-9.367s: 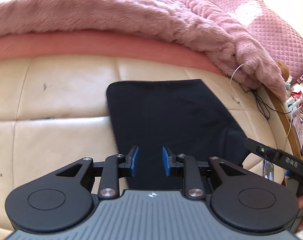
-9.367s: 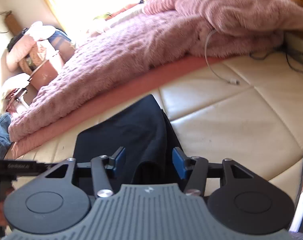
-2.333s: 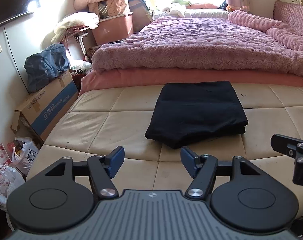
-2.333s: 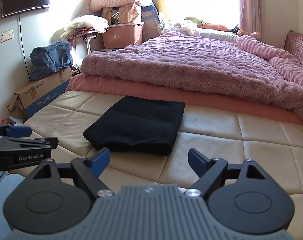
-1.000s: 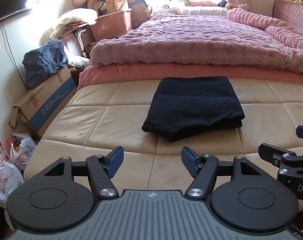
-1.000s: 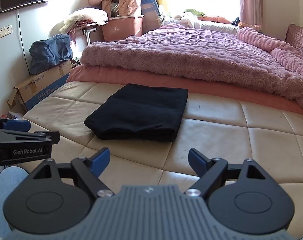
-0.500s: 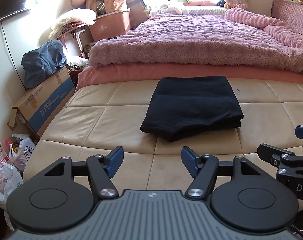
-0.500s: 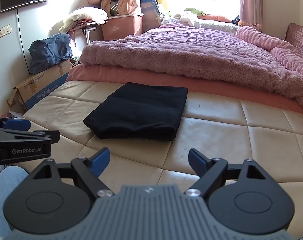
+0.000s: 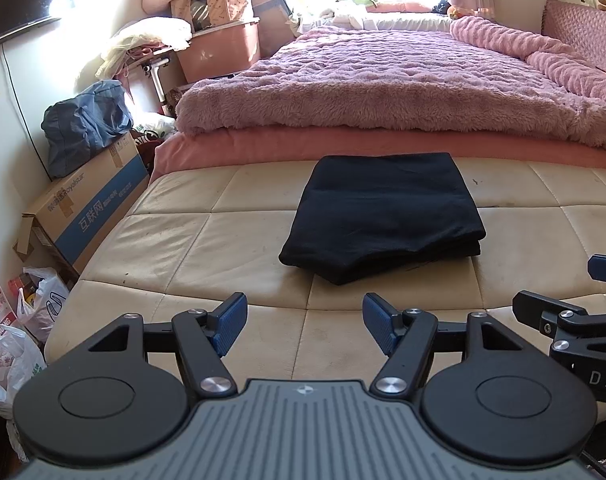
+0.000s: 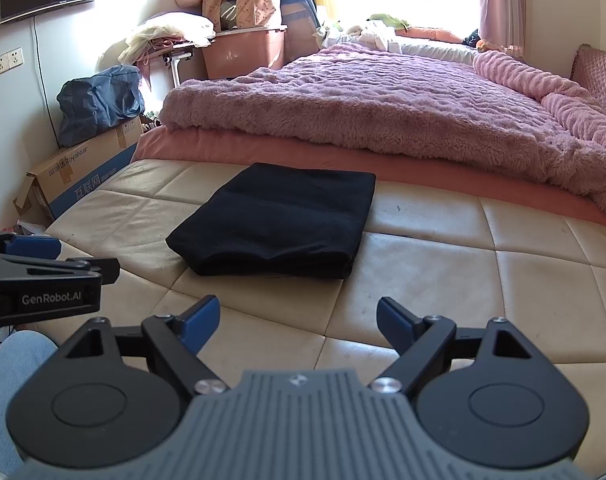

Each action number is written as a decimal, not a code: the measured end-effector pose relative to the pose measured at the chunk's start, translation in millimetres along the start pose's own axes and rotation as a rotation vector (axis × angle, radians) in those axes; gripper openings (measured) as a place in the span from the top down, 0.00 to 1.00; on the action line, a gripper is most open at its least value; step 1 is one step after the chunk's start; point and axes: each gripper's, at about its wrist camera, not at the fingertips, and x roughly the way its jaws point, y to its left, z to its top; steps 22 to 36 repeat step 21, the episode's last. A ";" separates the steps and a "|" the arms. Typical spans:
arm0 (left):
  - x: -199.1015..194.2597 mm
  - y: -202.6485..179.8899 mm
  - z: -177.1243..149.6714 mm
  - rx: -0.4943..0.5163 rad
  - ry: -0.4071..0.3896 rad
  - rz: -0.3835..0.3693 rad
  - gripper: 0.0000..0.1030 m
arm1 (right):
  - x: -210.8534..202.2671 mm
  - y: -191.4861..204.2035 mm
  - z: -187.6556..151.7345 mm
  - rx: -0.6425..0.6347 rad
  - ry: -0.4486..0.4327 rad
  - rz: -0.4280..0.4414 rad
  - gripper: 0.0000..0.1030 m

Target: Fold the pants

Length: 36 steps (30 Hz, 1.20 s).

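Observation:
The black pants [image 9: 383, 216] lie folded into a compact rectangle on the cream quilted mattress [image 9: 207, 248]; they also show in the right wrist view [image 10: 279, 220]. My left gripper [image 9: 304, 322] is open and empty, held back from the pants near the mattress's front edge. My right gripper [image 10: 298, 322] is open and empty, also well short of the pants. Each gripper shows at the edge of the other's view.
A pink fuzzy blanket [image 9: 383, 88] covers the bed behind the mattress. A cardboard box [image 9: 83, 208] with a blue bag [image 9: 83, 124] stands at the left, plastic bags [image 9: 15, 332] lie on the floor, and a pink bin [image 10: 243, 52] stands at the back.
Both grippers, earlier close over the pants with narrower jaws, have pulled back and opened wide. Over the last second the views barely shift and the pants stay still.

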 end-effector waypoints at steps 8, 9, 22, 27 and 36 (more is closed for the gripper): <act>0.9 1.7 -0.8 -0.002 0.007 -0.017 0.24 | 0.3 0.8 0.0 0.001 0.002 0.000 0.21; 0.8 1.3 -0.6 0.000 0.007 -0.017 0.24 | 0.6 0.8 -0.4 0.001 0.003 0.000 0.21; 0.1 4.1 -2.1 -0.010 0.004 -0.014 0.24 | 0.5 0.9 -0.7 0.001 0.003 0.000 0.21; 0.1 4.1 -2.1 -0.010 0.004 -0.014 0.24 | 0.5 0.9 -0.7 0.001 0.003 0.000 0.21; 0.1 4.1 -2.1 -0.010 0.004 -0.014 0.24 | 0.5 0.9 -0.7 0.001 0.003 0.000 0.21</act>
